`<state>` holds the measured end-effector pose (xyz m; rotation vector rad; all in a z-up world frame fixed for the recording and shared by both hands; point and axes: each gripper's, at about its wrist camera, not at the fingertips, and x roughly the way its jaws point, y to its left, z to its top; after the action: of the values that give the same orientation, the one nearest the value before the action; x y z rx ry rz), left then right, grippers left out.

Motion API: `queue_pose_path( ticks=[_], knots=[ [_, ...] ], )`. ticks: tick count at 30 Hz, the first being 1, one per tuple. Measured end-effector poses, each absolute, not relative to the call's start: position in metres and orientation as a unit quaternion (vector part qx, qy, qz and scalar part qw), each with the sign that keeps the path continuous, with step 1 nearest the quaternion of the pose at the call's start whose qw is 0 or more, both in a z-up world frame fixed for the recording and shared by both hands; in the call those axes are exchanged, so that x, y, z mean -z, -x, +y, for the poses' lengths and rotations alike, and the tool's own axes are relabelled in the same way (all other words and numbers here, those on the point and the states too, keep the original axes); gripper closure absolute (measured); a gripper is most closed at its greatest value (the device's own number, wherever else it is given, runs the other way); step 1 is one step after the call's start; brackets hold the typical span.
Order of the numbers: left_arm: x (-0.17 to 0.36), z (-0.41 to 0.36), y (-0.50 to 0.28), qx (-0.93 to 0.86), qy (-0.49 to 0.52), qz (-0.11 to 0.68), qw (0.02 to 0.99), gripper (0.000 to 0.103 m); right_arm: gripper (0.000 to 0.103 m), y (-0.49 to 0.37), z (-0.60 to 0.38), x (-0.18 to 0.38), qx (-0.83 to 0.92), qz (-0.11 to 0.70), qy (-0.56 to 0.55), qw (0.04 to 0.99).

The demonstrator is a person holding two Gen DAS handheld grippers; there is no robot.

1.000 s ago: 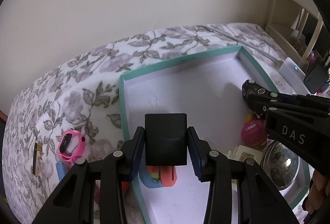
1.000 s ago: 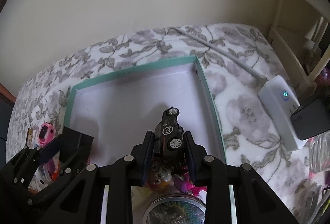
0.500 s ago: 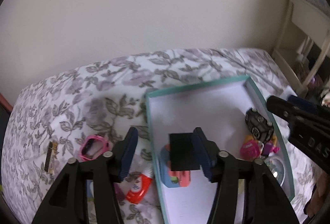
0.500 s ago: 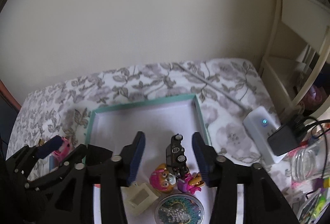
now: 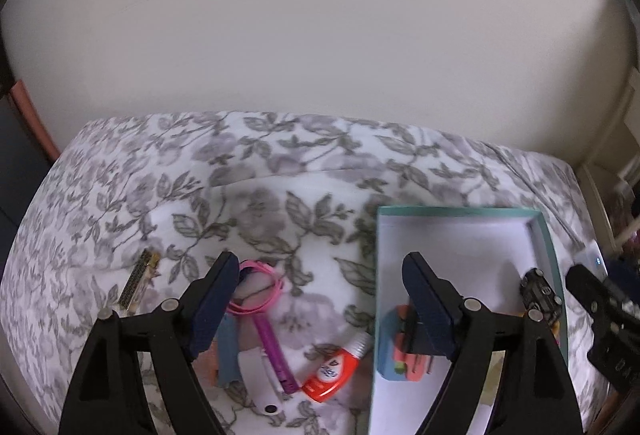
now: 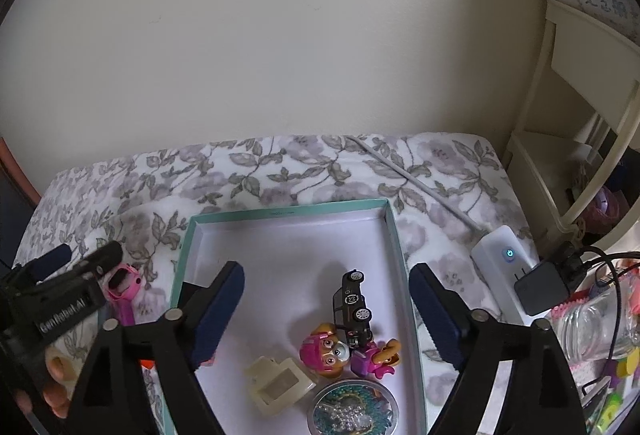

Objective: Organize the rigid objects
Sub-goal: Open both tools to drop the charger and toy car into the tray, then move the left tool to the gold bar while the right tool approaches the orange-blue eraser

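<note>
We take the teal-rimmed box (image 6: 394,231) as our landmark; it lies on the floral bedspread (image 5: 280,171). Over its near end our right gripper (image 6: 326,285) stands released, its jaws having just been opening, with nothing between the pads. Inside the box, below that gripper, the black toy car (image 6: 352,305) lies tipped against a pink pup figure (image 6: 326,351), with a cream plastic piece (image 6: 278,385) and a round glittery disc (image 6: 354,411) nearer us. Our left gripper (image 5: 320,283) straddles the box's left wall, also spread wide after just opening, empty; the black block (image 5: 412,339) rests inside on a blue-and-orange item (image 5: 394,351). Left of the box lie a pink watch (image 5: 256,291), a purple pen (image 5: 276,355) and a red tube (image 5: 334,369).
</note>
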<state>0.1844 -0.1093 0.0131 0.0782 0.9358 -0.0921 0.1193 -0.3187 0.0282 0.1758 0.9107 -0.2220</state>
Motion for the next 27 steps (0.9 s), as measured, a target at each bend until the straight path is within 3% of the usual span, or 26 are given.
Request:
queue_pose_path(
  ticks=[4, 10, 27],
  knots=[
    [-0.007, -0.100, -0.190, 0.029, -0.027, 0.463, 0.886, 0.016, 0.000, -0.122, -0.316, -0.025, 0.104, 0.442, -0.081, 0.887],
    [-0.002, -0.089, -0.194, 0.010, -0.014, 0.468, 0.884, 0.005, 0.000, -0.125, -0.311, -0.021, 0.107, 0.443, -0.077, 0.887],
    [0.016, -0.029, -0.215, -0.060, -0.002, 0.512, 0.857, 0.005, 0.000, -0.146, -0.246, -0.006, 0.024, 0.456, -0.036, 0.889]
  ],
)
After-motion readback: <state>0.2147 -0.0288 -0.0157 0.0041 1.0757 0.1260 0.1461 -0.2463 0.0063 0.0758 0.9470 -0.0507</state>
